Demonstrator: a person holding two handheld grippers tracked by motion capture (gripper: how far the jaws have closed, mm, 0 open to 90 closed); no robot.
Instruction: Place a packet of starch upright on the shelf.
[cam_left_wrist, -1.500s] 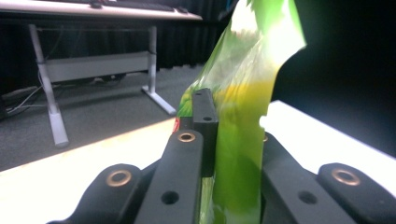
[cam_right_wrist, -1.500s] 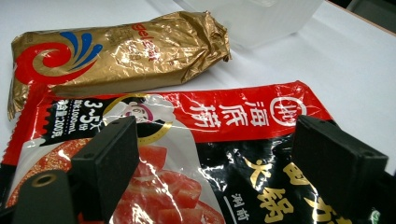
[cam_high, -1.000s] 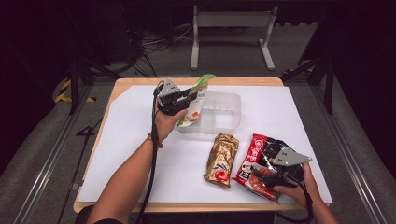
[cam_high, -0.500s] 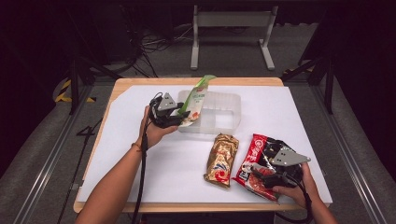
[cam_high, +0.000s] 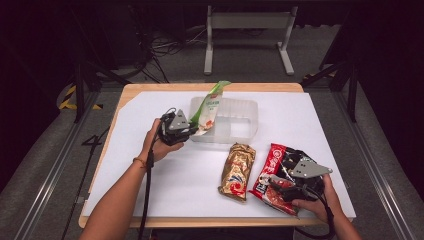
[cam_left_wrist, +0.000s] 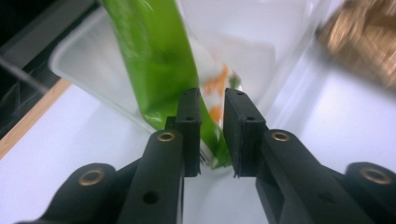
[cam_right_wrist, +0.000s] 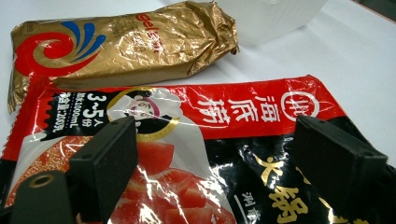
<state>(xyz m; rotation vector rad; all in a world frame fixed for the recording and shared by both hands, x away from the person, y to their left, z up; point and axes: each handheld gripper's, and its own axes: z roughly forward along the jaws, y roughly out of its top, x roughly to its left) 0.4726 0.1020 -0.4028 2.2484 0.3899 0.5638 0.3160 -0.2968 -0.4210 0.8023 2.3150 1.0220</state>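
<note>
The left gripper (cam_left_wrist: 211, 135), its jaws just closing, pinches the bottom edge of a green packet (cam_left_wrist: 156, 60) leaning in a clear plastic tub (cam_high: 240, 120), while the right gripper (cam_right_wrist: 233, 163) hovers wide open over a red soup-base packet (cam_right_wrist: 224, 140) beside a gold packet (cam_right_wrist: 116, 42).

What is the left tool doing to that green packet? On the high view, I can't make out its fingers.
Observer: The fingers of the left gripper have just been closing. They pinch the lower corner of the green packet, by the rim of the clear tub.
Operator: Has the right one grabbed the red packet?
Observer: No. The fingers of the right gripper stand wide apart over the red packet and do not clamp it.
Operator: Is anything printed on the gold packet?
Observer: The gold packet has a red and blue swirl at one end.
</note>
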